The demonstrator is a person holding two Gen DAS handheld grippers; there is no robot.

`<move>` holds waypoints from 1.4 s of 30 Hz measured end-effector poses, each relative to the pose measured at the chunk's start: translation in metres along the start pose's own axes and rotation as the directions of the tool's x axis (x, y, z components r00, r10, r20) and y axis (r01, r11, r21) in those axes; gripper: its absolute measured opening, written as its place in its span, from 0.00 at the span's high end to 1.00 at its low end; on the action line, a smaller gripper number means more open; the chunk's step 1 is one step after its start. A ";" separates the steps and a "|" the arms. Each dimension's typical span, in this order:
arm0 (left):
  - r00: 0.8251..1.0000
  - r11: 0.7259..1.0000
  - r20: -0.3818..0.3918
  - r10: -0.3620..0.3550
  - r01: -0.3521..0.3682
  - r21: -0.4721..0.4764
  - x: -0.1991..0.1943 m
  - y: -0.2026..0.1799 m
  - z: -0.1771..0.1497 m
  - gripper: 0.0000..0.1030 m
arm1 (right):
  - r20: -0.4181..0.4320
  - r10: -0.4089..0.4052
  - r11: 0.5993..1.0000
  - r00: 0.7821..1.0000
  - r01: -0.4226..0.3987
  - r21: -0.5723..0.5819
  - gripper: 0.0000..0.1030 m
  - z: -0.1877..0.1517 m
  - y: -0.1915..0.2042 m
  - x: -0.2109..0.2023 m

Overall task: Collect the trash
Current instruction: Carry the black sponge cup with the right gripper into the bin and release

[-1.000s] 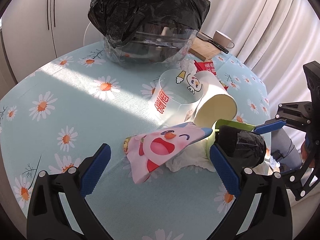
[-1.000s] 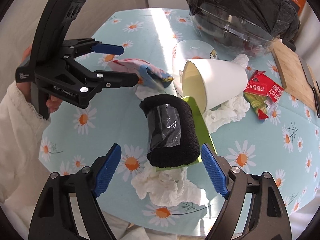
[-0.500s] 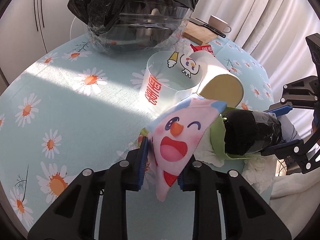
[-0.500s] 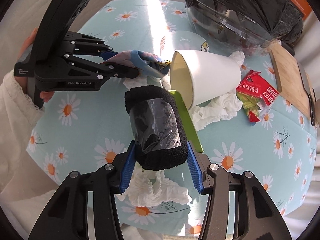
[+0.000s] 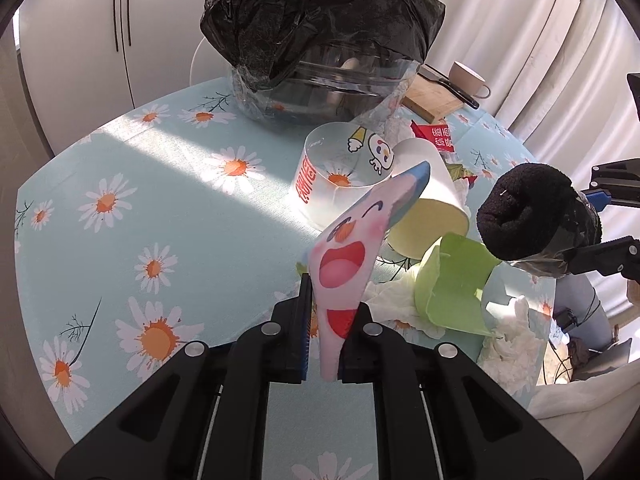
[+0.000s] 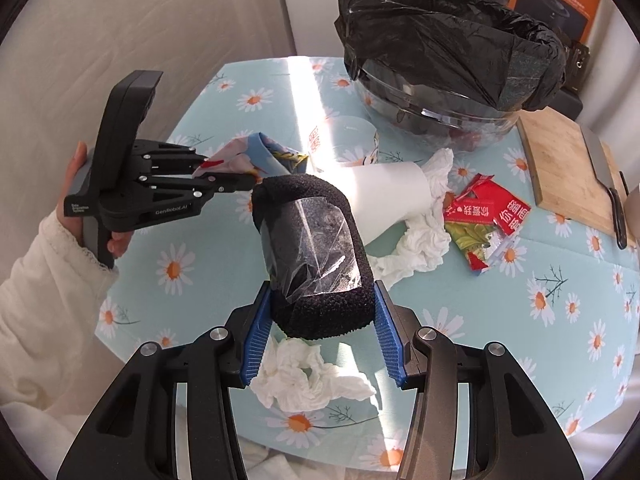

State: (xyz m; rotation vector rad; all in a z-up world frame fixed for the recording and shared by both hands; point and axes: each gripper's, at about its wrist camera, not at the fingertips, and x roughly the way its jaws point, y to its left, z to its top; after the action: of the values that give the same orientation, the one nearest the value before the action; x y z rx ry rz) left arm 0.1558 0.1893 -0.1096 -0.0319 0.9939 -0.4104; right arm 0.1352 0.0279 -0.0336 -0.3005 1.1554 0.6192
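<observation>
**Both claws lifting trash off the counter**

We pinch a pink cartoon-face wrapper (image 5: pixel 346 264) in our left claw (image 5: pixel 322 340), raised off the counter (image 5: pixel 168 200), just left of the tipped white paper cup (image 5: pixel 430 204). Right of that cup, our right claw (image 6: pixel 320 334) clamps a black foam roll (image 6: pixel 316 256) wrapped in clear film, held above crumpled tissues (image 6: pixel 308 376). The bag-lined bin (image 5: pixel 320 40) stands behind the cup; a red wrapper (image 6: pixel 488 212) lies to its right.
</observation>
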 end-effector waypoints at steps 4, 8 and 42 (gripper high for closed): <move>1.000 1.000 -0.007 0.012 -0.012 0.002 -0.014 0.001 -0.005 0.91 | 0.022 -0.009 1.000 1.000 0.009 -0.005 0.56 -0.002 0.000 -0.008; 0.999 0.999 -0.013 0.034 -0.034 -0.015 -0.030 0.002 -0.009 0.91 | 0.052 -0.005 0.999 0.999 0.002 0.041 0.56 -0.003 -0.005 -0.027; 0.962 0.953 -0.037 0.271 -0.274 -0.133 -0.115 -0.067 0.070 0.91 | 0.266 -0.051 0.999 0.963 0.047 0.019 0.56 0.036 -0.110 -0.113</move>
State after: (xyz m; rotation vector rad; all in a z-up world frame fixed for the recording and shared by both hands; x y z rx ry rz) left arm 0.1367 0.1565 0.0361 -0.0142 1.0272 -0.0886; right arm 0.1983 -0.0745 0.0739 -0.2263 0.8906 0.5888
